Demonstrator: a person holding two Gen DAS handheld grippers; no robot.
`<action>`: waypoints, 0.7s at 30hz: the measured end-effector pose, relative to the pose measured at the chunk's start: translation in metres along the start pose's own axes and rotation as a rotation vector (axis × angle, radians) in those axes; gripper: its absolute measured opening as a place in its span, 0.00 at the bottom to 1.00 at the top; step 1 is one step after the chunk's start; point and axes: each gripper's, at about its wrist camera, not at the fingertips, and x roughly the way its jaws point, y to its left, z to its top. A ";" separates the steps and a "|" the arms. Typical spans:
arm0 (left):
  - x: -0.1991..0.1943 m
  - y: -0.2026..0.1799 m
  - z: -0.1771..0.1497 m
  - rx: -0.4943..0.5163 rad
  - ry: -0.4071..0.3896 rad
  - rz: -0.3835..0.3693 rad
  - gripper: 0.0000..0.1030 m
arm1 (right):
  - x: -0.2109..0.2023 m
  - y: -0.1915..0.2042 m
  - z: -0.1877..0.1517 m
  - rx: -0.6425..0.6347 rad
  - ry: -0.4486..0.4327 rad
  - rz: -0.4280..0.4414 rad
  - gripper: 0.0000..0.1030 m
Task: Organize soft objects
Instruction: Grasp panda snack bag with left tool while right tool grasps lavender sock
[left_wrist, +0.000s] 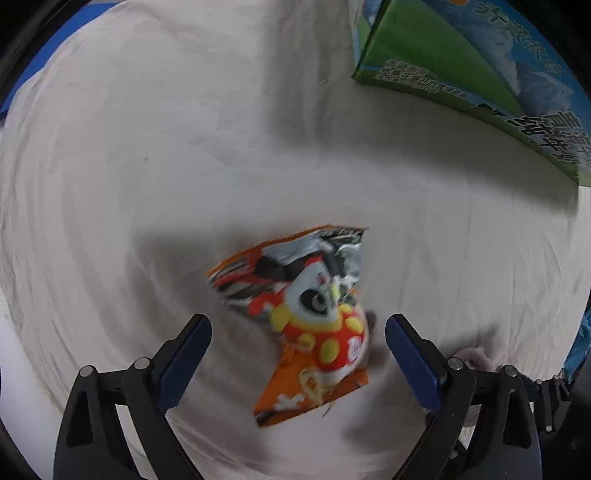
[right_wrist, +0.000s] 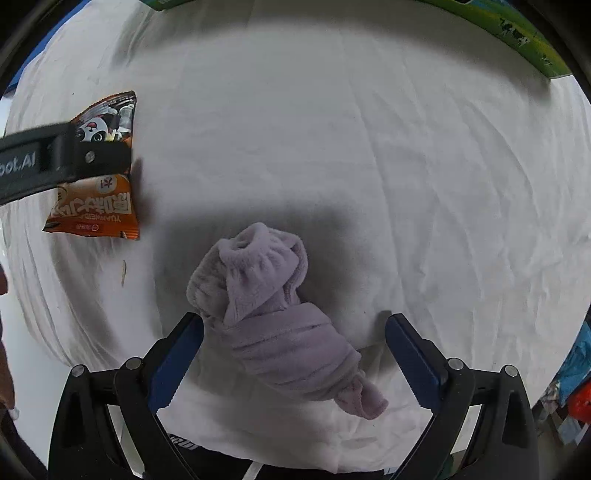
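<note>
An orange snack bag (left_wrist: 306, 325) with a cartoon panda lies on the white cloth, between the open fingers of my left gripper (left_wrist: 298, 334), which touches nothing. The bag also shows in the right wrist view (right_wrist: 99, 206), partly covered by the left gripper's black finger (right_wrist: 62, 155). A rolled lilac fleece cloth (right_wrist: 273, 317) lies on the white cloth between the open fingers of my right gripper (right_wrist: 293, 332). The left blue pad (right_wrist: 173, 365) is close beside the roll; I cannot tell if it touches. In the left wrist view a bit of the lilac cloth (left_wrist: 476, 356) shows behind the right finger.
A green and blue cardboard box (left_wrist: 480, 70) stands at the far right on the white cloth (left_wrist: 147, 166); its edge shows in the right wrist view (right_wrist: 524, 40). Blue and red items (right_wrist: 576, 373) lie off the cloth's right edge. A small sliver of debris (right_wrist: 123, 273) lies near the bag.
</note>
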 end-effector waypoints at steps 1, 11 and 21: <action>0.001 -0.002 0.001 0.003 0.003 -0.005 0.94 | 0.002 -0.001 0.000 0.003 0.005 0.006 0.96; 0.009 -0.023 0.001 0.028 0.004 0.002 0.53 | 0.013 -0.004 -0.003 -0.008 0.031 0.014 0.73; 0.001 -0.034 -0.044 -0.012 -0.045 0.001 0.41 | 0.009 0.010 -0.013 -0.010 -0.008 0.011 0.49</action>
